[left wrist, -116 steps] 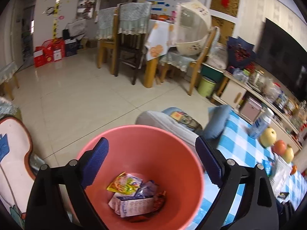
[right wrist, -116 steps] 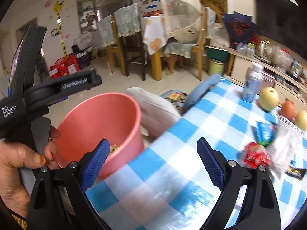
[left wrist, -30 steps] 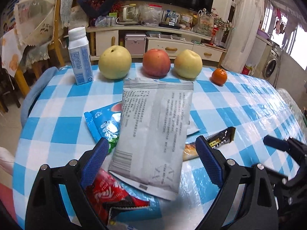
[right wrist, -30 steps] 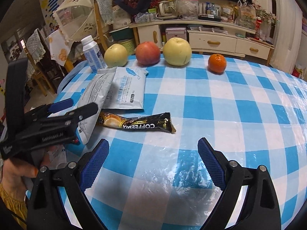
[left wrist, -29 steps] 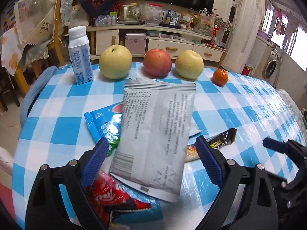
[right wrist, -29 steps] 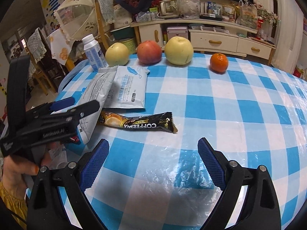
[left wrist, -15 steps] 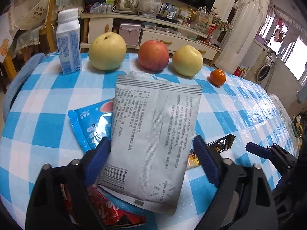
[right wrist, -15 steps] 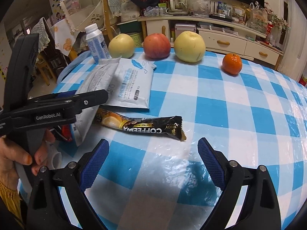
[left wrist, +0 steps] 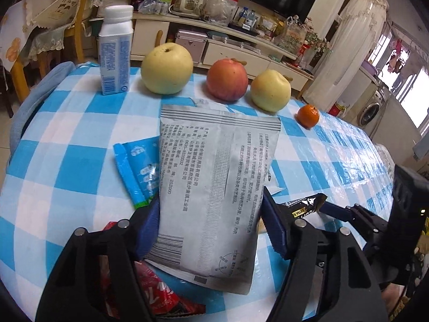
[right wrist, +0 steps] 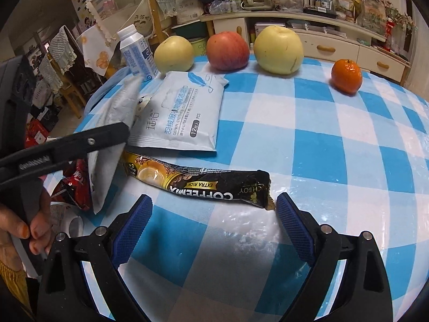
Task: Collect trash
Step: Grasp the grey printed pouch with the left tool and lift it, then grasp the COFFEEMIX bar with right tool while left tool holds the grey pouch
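Since a moment ago the left gripper [left wrist: 209,220] has pushed forward and closed in, so its blue pads now sit against both long edges of the grey printed packet [left wrist: 214,187], pinching its lower half, where before they stood wide of it. That packet lies over a blue wrapper [left wrist: 136,171] and a red wrapper [left wrist: 158,295], both poking out on the packet's left side. To the packet's right, the black coffee-mix sachet [right wrist: 198,181] lies flat on the blue-checked tablecloth [right wrist: 335,139], its near end just ahead of the right gripper [right wrist: 213,228], whose jaws stand wide apart with nothing between them. A white wipes pack [right wrist: 182,112] rests beside the packet. Beyond the packet stand a milk bottle [left wrist: 115,51], a yellow pear [left wrist: 166,68], a red apple [left wrist: 227,79], a second pear [left wrist: 270,90] and a mandarin [left wrist: 308,116].
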The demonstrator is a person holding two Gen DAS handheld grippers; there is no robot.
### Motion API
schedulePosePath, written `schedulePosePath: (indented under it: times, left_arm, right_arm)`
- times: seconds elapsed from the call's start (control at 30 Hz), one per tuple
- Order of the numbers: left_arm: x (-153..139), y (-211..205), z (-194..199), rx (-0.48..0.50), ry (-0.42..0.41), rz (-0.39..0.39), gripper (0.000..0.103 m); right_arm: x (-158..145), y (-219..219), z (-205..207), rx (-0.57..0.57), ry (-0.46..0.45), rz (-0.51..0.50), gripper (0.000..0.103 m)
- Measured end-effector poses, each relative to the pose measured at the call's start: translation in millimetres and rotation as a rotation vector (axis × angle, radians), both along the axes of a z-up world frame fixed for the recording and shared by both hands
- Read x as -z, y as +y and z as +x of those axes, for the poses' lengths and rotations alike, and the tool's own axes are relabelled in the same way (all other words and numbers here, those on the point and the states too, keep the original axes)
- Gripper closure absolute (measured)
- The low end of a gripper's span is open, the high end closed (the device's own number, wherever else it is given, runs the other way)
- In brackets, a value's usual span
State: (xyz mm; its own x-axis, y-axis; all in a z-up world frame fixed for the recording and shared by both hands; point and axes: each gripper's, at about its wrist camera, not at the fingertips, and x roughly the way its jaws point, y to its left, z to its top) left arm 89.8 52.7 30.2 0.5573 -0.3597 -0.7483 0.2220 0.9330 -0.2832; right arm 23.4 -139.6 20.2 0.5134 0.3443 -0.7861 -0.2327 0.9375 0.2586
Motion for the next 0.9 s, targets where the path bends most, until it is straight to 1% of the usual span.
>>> schedulePosePath:
  times: [0.13, 0.23, 0.3, 0.43, 0.47, 0.53, 0.57, 0.63, 0.7, 0.77, 0.83, 0.9]
  left_arm:
    - [-7.7, 11.6, -7.2, -0.022, -0.019, -0.013, 0.034]
    - [-12.9, 19.5, -13.6, -0.038, -0.034, -0.023, 0.034]
    - [-15.4, 24.8, -17.6, -0.050, -0.045, -0.020, 0.034]
    - [-18.7, 36.4, -24.6, -0.070, -0.056, -0.024, 0.034]
    - [-19.5, 37.9, -26.1, -0.074, -0.060, -0.022, 0.034]
    - [-21.2, 40.0, -28.6, -0.075, -0.067, -0.020, 0.034]
    - [-22.1, 40.5, -29.4, -0.074, -0.070, -0.024, 0.034]
    - [-24.9, 42.6, -32.1, -0.075, -0.082, -0.038, 0.035]
    - [-27.7, 43.3, -33.3, -0.073, -0.093, -0.049, 0.035]
    - [-29.2, 42.5, -34.2, -0.070, -0.099, -0.053, 0.035]
    - [-30.2, 42.5, -33.9, -0.066, -0.101, -0.060, 0.035]
    - [-31.5, 43.4, -34.0, -0.064, -0.104, -0.069, 0.035]
  right_arm:
    - [-3.4, 2.9, -4.6, -0.032, -0.002, 0.039, 0.010]
    - [-8.2, 10.3, -15.2, -0.097, -0.007, 0.058, 0.010]
    - [-6.6, 19.2, -23.4, -0.172, 0.026, 0.080, 0.010]
    - [-8.1, 45.4, -50.7, -0.354, 0.046, 0.067, 0.010]
    - [-10.2, 49.5, -56.7, -0.385, 0.042, 0.066, 0.010]
    - [-18.0, 57.8, -70.7, -0.445, -0.010, 0.039, 0.010]
    - [-21.8, 58.6, -74.1, -0.451, -0.045, 0.022, 0.010]
    - [-27.0, 54.2, -71.0, -0.404, -0.086, 0.003, 0.010]
    - [-27.1, 45.3, -60.6, -0.328, -0.096, -0.004, 0.010]
    - [-22.6, 40.1, -49.6, -0.252, -0.101, -0.044, 0.011]
    - [-16.9, 36.7, -37.5, -0.202, -0.088, -0.069, 0.020]
    - [-11.3, 32.9, -26.2, -0.164, -0.075, -0.079, 0.021]
